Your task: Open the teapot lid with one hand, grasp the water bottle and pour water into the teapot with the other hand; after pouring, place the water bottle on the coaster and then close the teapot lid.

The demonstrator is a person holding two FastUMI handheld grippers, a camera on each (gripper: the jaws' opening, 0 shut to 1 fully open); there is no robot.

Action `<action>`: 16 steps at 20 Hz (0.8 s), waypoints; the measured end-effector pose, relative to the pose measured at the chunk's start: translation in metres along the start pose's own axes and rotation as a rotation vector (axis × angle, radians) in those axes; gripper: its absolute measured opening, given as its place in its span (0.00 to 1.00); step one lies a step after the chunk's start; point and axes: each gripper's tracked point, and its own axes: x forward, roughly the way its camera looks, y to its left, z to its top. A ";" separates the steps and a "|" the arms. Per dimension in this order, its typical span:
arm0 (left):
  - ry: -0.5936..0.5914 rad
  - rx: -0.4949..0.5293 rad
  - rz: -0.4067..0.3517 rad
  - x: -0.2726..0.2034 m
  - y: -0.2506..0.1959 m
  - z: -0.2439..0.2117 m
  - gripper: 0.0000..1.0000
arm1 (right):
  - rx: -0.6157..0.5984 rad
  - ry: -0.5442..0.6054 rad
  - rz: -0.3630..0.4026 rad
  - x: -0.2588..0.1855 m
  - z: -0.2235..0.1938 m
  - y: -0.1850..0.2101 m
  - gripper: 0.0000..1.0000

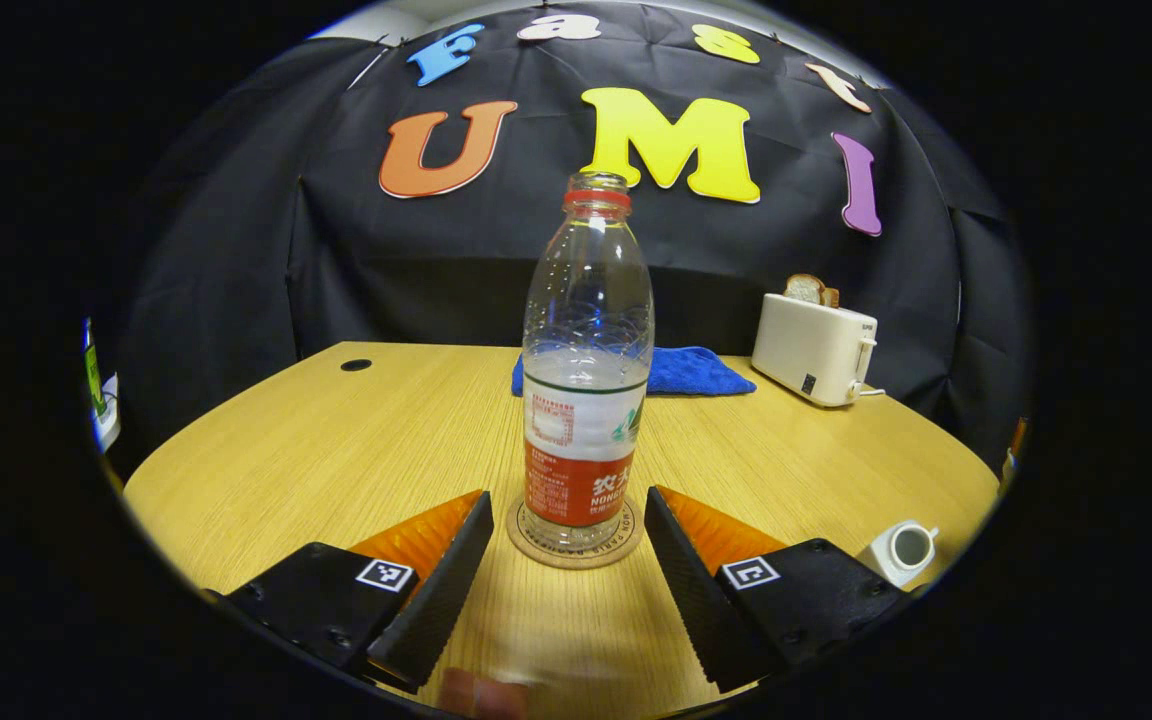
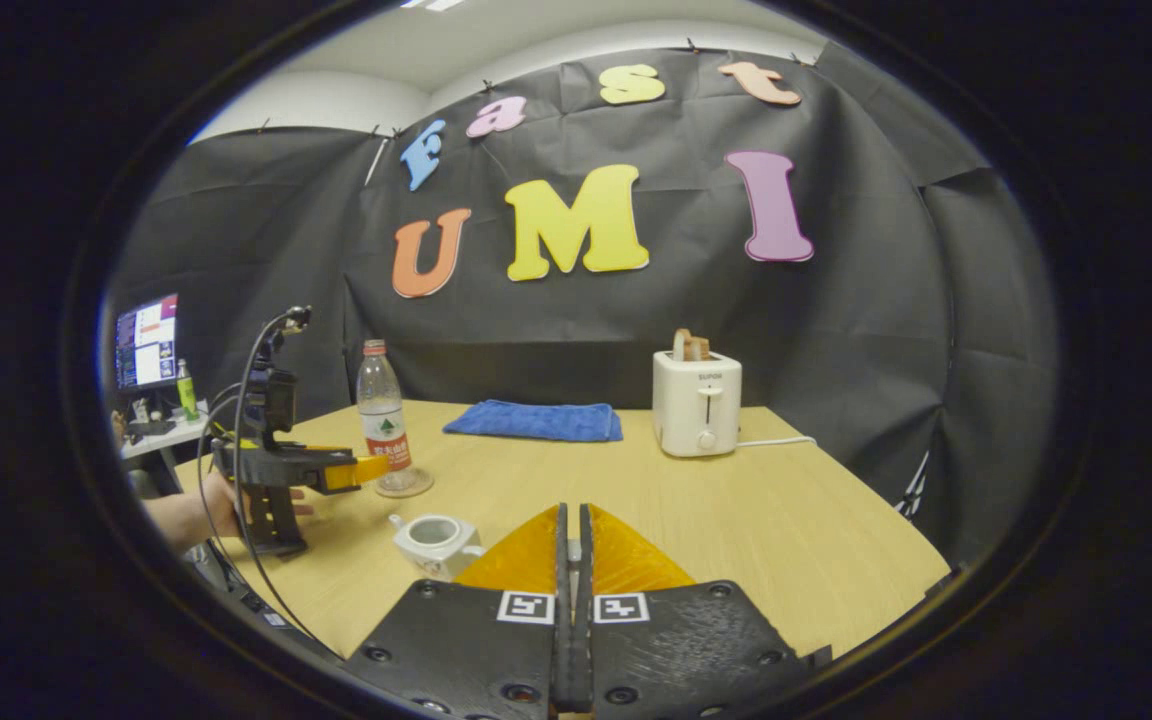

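A clear water bottle (image 1: pixel 586 380) with a red label and no cap stands upright on a round coaster (image 1: pixel 536 548), partly filled. My left gripper (image 1: pixel 566 500) is open, its fingers either side of the bottle's base and apart from it. The right gripper view shows that bottle (image 2: pixel 381 415), the coaster (image 2: pixel 406 490) and the left gripper (image 2: pixel 376 468) held by a hand (image 2: pixel 186 515). The small white teapot (image 2: pixel 431 540) sits lidless near the table's front; it also appears as the teapot (image 1: pixel 901 550) at lower right. My right gripper (image 2: pixel 568 515) is shut, a small pale bit of the lid showing between its fingers.
A white toaster (image 2: pixel 698 400) with bread in it stands at the back right, its cord trailing right. A folded blue cloth (image 2: pixel 536 420) lies at the back middle. A monitor (image 2: pixel 146 340) sits on a side desk to the left. The wooden table (image 2: pixel 786 530) ends just beyond.
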 end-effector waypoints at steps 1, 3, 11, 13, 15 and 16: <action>-0.008 -0.006 0.016 -0.013 0.007 0.001 0.96 | 0.001 -0.005 0.014 0.003 0.003 0.006 0.00; -0.048 -0.018 0.053 -0.041 0.023 0.006 0.95 | 0.000 -0.018 0.047 0.012 0.007 0.022 0.00; -0.206 -0.067 0.240 -0.142 0.094 0.029 0.95 | -0.032 -0.064 0.218 0.059 0.009 0.101 0.00; -0.219 -0.067 0.269 -0.155 0.105 0.028 0.96 | -0.044 -0.047 0.236 0.071 -0.001 0.113 0.00; -0.229 -0.070 0.286 -0.167 0.114 0.027 0.96 | -0.049 -0.022 0.247 0.080 -0.014 0.120 0.00; -0.233 -0.070 0.293 -0.171 0.117 0.026 0.96 | -0.053 -0.015 0.249 0.082 -0.018 0.121 0.00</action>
